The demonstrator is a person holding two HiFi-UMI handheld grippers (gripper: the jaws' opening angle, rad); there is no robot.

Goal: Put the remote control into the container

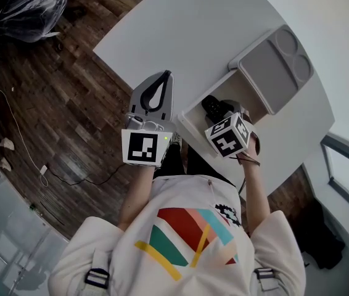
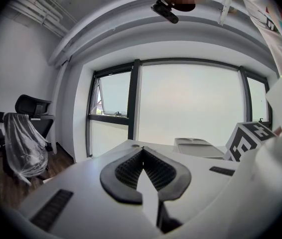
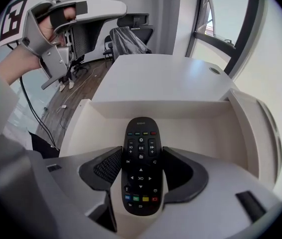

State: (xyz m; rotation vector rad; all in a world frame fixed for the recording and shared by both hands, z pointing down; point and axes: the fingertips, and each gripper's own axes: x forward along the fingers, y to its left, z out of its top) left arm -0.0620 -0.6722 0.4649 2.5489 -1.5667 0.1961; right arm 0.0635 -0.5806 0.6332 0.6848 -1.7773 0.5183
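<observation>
The black remote control [image 3: 141, 168] with coloured buttons sits lengthwise between the jaws of my right gripper [image 3: 141, 152], and both dark pads touch its sides. It hangs over the open white container [image 3: 191, 121], its front end pointing at the far wall. In the head view the remote control [image 1: 213, 107] shows inside the container's mouth [image 1: 248, 94], just ahead of the right gripper's marker cube [image 1: 228, 135]. My left gripper [image 1: 164, 76] is held off the table's near edge to the left, shut and with nothing in it; its pads meet at the tip [image 2: 142, 150].
The container's lid [image 1: 277, 63], with two round recesses, lies flat beside it on the white table [image 1: 180, 29]. A plastic-covered chair [image 1: 29, 8] and cables [image 1: 45, 171] are on the wooden floor to the left. Windows [image 2: 191, 108] line the far side.
</observation>
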